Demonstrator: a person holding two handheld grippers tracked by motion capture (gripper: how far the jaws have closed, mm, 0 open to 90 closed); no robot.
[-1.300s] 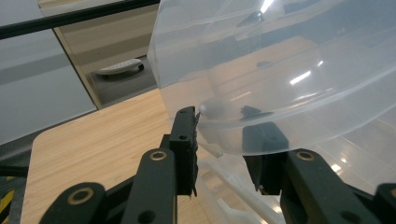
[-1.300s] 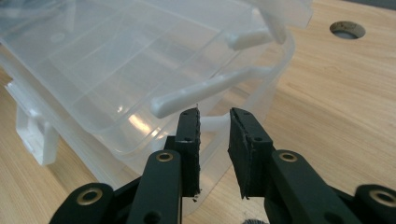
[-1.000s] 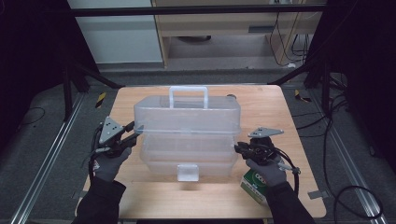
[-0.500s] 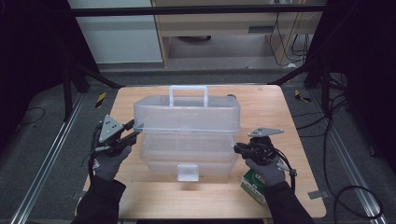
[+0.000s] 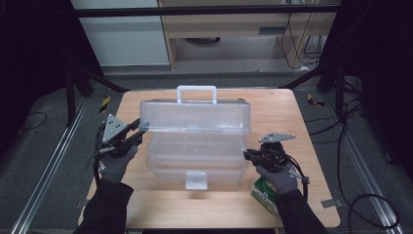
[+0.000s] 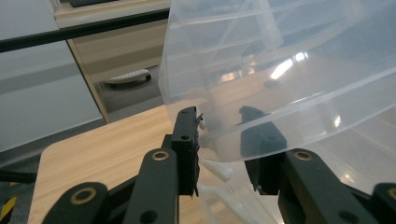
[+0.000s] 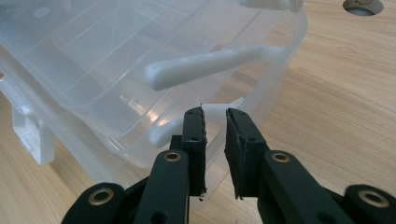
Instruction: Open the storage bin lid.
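Box: clear plastic tiered toolbox [image 5: 195,141] with white top handle, standing mid-table on the pale wooden table [image 5: 287,112], its tiers swung apart, upper tier raised and set back.
Left gripper [image 5: 136,134]: at the left end of the upper tier; in its own view the tier's clear rim runs between the two black jaws, one jaw each side, the jaws having just closed a little; whether the pads press the rim cannot be told.
Right gripper [image 5: 249,155]: at the right end of the lower tier; jaws nearly together, a narrow gap between them, nothing gripped; white hinge arm [image 7: 210,65] just ahead.
Other item: green and white carton [image 5: 265,192] at the near right table edge, under the right hand.
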